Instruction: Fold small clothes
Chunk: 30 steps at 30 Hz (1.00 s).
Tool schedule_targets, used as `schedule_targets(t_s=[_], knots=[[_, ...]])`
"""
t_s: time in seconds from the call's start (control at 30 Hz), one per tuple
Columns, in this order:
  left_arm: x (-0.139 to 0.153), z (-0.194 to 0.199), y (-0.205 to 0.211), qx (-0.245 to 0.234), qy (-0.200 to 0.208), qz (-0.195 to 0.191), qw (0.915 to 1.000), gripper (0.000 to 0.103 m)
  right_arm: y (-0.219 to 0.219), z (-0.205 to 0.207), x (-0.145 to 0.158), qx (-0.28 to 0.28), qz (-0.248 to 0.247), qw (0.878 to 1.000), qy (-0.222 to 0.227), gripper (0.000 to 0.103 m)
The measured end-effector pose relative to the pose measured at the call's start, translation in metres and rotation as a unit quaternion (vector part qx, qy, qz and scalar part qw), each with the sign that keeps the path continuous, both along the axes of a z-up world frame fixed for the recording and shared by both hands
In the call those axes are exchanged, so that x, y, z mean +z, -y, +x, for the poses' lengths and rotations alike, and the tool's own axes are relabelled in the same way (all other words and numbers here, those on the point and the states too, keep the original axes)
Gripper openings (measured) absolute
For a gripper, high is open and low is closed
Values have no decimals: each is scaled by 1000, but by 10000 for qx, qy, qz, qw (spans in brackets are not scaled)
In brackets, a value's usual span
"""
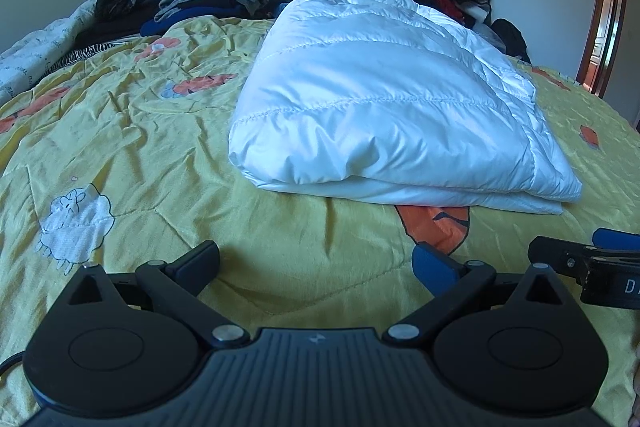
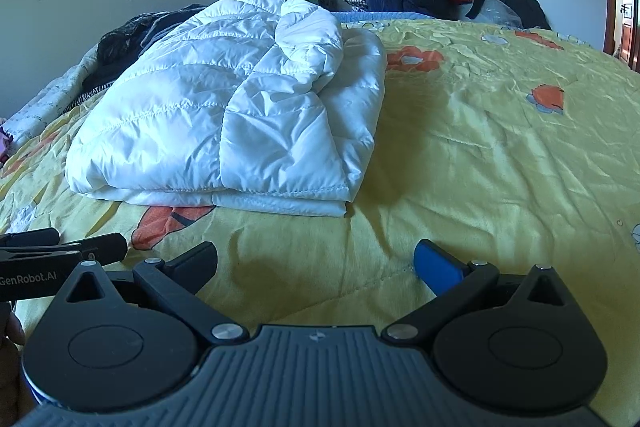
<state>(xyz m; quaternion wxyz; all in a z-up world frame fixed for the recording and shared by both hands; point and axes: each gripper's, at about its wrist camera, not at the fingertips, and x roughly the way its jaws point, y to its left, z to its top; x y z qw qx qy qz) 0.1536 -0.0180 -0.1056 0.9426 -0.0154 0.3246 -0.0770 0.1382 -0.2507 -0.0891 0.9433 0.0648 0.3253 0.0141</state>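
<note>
We see both grippers, left [image 1: 316, 261] and right [image 2: 316, 261], jaws wide, holding nothing; one folded white jacket [image 1: 384, 99] on bed [image 1: 140, 131].

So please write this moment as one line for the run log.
white jacket: folded on yellow bedspread | left gripper: open, empty | right gripper: open, empty

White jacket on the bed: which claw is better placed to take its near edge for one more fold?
Probably the left claw: the white jacket lies almost straight ahead. From the right claw it lies off to the left. Both are open.
</note>
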Motion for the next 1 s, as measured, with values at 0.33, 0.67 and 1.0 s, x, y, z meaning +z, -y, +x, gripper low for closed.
schedule_targets(t_s=[0.33, 0.67, 1.0], knots=[[0, 0, -1, -1, 2, -12, 10000, 103, 0, -1, 0, -21, 80, 10000, 33, 101], [1, 0, 0, 0, 3, -24, 10000, 103, 0, -1, 0, -23, 80, 10000, 34, 101], [1, 0, -1, 0, 7, -40, 10000, 103, -1, -2, 0, -39, 111, 9999, 48, 101]])
